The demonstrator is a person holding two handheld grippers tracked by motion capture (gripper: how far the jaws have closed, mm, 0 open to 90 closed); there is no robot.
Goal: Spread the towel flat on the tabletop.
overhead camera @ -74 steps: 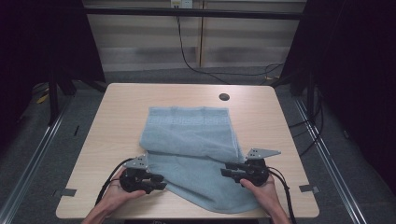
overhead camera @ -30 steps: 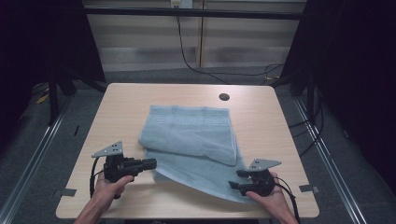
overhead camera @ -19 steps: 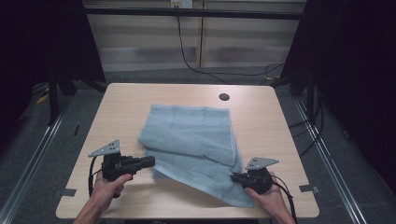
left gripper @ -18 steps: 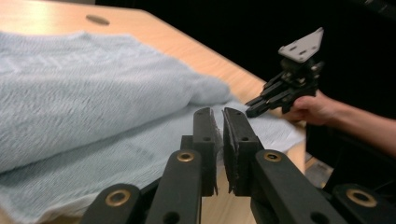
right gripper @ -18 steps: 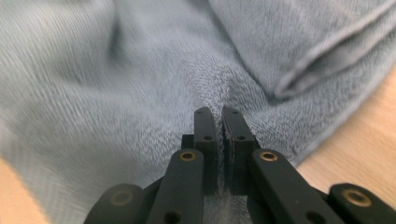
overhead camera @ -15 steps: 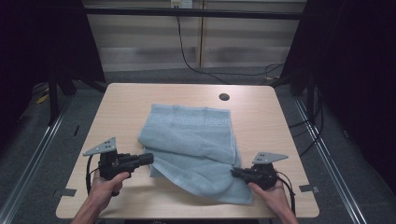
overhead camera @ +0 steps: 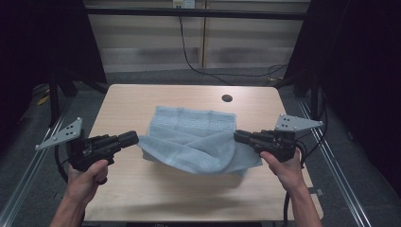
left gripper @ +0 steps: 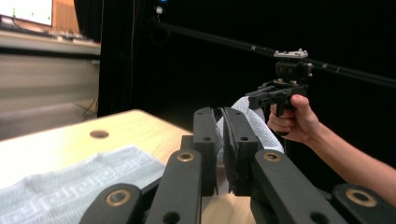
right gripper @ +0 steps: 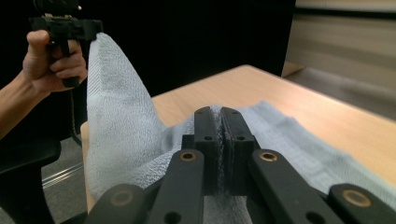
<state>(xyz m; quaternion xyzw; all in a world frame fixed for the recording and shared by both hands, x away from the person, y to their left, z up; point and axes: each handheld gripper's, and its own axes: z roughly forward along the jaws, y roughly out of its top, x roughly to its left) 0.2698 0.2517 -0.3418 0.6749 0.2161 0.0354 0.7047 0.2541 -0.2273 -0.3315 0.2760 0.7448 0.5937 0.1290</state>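
A light blue towel (overhead camera: 198, 142) with a woven border hangs by its near edge between my two grippers; its far part still lies on the wooden table (overhead camera: 142, 99). My left gripper (overhead camera: 134, 138) is shut on the towel's left corner, and cloth shows pinched between its jaws in the left gripper view (left gripper: 220, 116). My right gripper (overhead camera: 236, 135) holds the right corner; its jaws have just been closing and now clamp the cloth (right gripper: 215, 114). Both grippers are held level above the table and point toward each other. The towel (right gripper: 116, 130) sags between them.
A round cable hole (overhead camera: 227, 98) sits in the table near its far edge. Black frame posts (overhead camera: 56, 80) stand on either side of the table, and cables (overhead camera: 189, 52) run along the floor behind it. Bare tabletop lies in front of the towel.
Both hands have risen, lifting the towel's near edge off the table. The right gripper reached the right corner and closed on it; the left kept its grip throughout.
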